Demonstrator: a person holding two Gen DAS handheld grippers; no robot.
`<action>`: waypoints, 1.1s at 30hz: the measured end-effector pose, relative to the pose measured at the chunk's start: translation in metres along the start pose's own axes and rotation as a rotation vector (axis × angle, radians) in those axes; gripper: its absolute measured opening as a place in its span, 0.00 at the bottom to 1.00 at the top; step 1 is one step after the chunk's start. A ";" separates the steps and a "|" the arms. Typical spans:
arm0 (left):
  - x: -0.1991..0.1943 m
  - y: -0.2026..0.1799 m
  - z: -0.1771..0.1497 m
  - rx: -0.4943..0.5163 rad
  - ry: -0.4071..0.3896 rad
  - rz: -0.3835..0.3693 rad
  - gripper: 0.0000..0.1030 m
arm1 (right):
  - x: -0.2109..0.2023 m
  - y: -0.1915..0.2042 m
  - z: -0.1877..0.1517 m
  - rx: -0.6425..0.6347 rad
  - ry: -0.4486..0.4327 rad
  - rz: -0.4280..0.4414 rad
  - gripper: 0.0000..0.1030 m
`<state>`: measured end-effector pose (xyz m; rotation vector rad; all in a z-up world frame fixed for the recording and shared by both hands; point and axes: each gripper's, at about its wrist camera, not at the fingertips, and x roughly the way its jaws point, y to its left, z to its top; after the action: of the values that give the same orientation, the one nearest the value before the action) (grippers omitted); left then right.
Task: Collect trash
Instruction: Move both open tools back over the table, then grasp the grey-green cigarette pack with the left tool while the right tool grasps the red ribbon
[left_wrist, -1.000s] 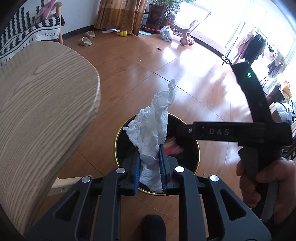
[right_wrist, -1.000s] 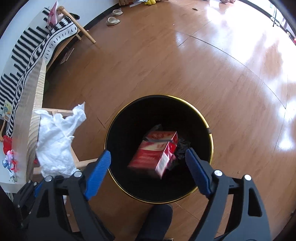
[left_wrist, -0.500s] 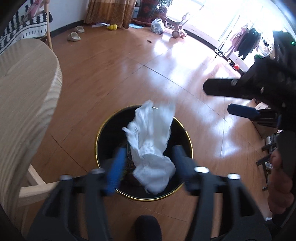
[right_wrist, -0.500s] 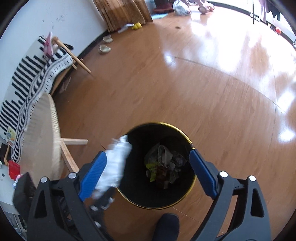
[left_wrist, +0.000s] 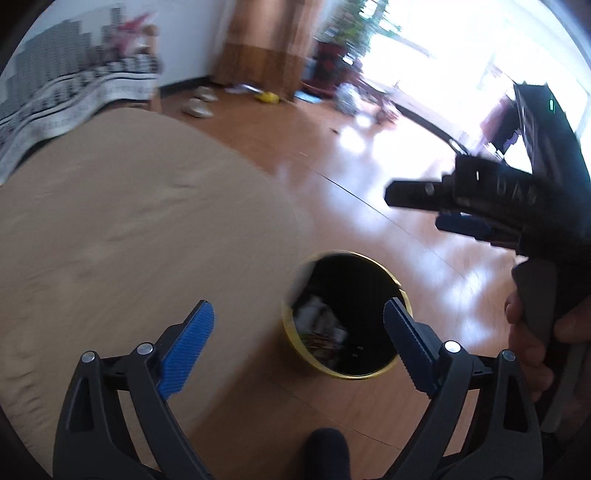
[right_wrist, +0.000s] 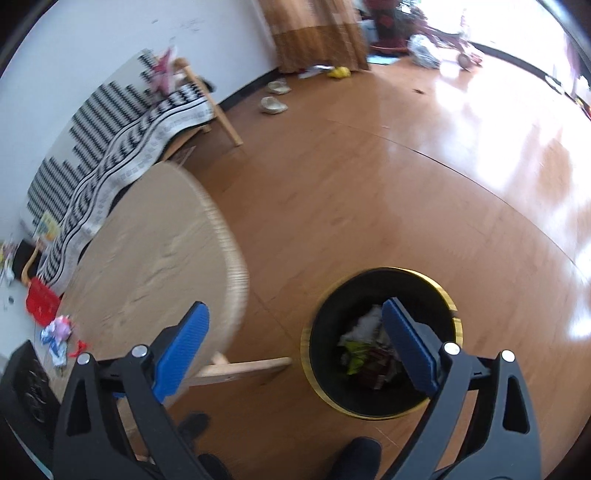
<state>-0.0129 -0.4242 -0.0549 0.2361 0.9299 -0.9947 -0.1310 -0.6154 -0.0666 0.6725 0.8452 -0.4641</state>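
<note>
Trash (right_wrist: 364, 345) is seen inside the black bin (right_wrist: 382, 341), gold rim, on the floor at 3 o'clock of the round desk (right_wrist: 155, 258). Left hand-held gripper (left_wrist: 299, 349) and right hand-held gripper (right_wrist: 295, 345): jaws opening, nothing between them. More litter (right_wrist: 59, 334) is seen at 9 o'clock; it should be approached with jaws kept spread.

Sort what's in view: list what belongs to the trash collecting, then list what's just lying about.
Job:
bin
trash in bin
wrappers by the table
left gripper, opening, empty
right gripper, opening, empty

Lying about:
slippers
striped throw
round table
curtain
</note>
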 end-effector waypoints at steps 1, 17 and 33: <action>-0.012 0.012 0.000 -0.021 -0.012 0.007 0.88 | 0.003 0.021 -0.001 -0.025 0.005 0.017 0.90; -0.215 0.306 -0.097 -0.394 -0.174 0.575 0.88 | 0.079 0.322 -0.079 -0.460 0.176 0.242 0.90; -0.197 0.466 -0.133 -0.490 -0.043 0.662 0.88 | 0.132 0.387 -0.117 -0.650 0.259 0.219 0.90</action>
<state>0.2434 0.0302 -0.0912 0.0928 0.9366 -0.1509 0.1235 -0.2756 -0.0920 0.2150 1.0809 0.1088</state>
